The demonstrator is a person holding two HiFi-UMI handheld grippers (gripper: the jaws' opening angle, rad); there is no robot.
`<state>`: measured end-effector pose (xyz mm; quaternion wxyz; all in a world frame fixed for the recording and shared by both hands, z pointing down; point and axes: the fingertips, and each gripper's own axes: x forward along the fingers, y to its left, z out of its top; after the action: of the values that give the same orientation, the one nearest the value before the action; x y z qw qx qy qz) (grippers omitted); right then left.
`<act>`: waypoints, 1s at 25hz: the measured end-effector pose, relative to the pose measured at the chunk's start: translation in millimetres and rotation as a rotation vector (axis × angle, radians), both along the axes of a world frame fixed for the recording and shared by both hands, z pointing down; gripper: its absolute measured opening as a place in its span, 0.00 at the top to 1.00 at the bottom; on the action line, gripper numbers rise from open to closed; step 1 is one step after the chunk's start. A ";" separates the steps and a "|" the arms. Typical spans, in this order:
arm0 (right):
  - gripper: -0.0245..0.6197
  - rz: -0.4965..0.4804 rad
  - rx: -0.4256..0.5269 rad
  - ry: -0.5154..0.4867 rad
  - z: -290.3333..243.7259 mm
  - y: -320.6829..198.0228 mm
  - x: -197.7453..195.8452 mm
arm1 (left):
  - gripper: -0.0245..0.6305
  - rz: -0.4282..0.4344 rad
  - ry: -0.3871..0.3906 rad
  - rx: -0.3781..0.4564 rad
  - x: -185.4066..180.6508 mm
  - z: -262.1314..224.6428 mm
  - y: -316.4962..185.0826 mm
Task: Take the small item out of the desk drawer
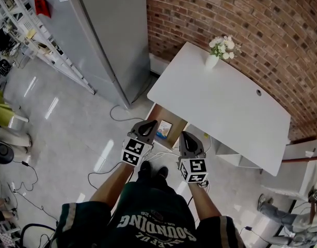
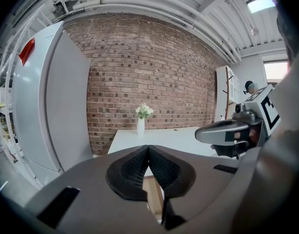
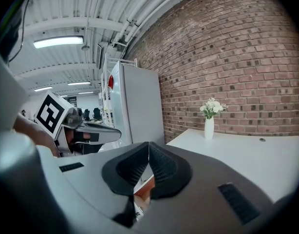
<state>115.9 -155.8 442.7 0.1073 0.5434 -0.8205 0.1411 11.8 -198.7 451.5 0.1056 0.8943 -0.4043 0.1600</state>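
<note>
- My left gripper (image 2: 148, 156) has its jaws pressed together, with nothing between the pads.
- My right gripper (image 3: 148, 152) is the same: jaws together and empty.
- From the head view both tools sit side by side in front of my body, apart from each other. Their tips point at the open drawer (image 1: 175, 136), just short of it.
- The drawer stands pulled out from under the near edge of the white desk (image 1: 236, 119), and its wooden sides show.
- The small item (image 1: 163, 129) lies inside the drawer. It is pale with a blue patch, and neither gripper touches it.
- A white vase of flowers (image 1: 215, 55) stands at the far corner of the desk, by the brick wall (image 1: 241, 25).
- A tall grey fridge (image 1: 109, 32) stands left of the desk, and cables (image 1: 99, 177) trail over the floor.
</note>
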 end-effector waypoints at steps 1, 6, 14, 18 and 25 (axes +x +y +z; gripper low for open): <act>0.92 0.003 -0.002 0.001 0.5 -0.7 -0.2 | 0.94 0.002 -0.002 -0.004 -0.6 1.1 -0.7; 0.92 0.016 -0.008 0.002 2.4 -3.1 -1.7 | 0.94 0.019 -0.001 -0.013 0.2 2.9 -3.0; 0.92 0.029 -0.032 -0.010 13.5 -8.3 -10.8 | 0.94 0.039 -0.006 -0.044 -4.4 20.5 -3.9; 0.92 0.035 -0.050 -0.006 24.6 -10.0 -11.2 | 0.94 0.047 -0.017 -0.076 -2.2 38.7 -1.8; 0.92 0.022 -0.089 0.003 51.7 -9.6 -16.5 | 0.94 0.080 -0.043 -0.115 5.2 65.8 1.6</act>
<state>99.4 -165.5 494.4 0.1308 0.5474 -0.8072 0.1780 17.0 -197.2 517.3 0.1414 0.8986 -0.3605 0.2062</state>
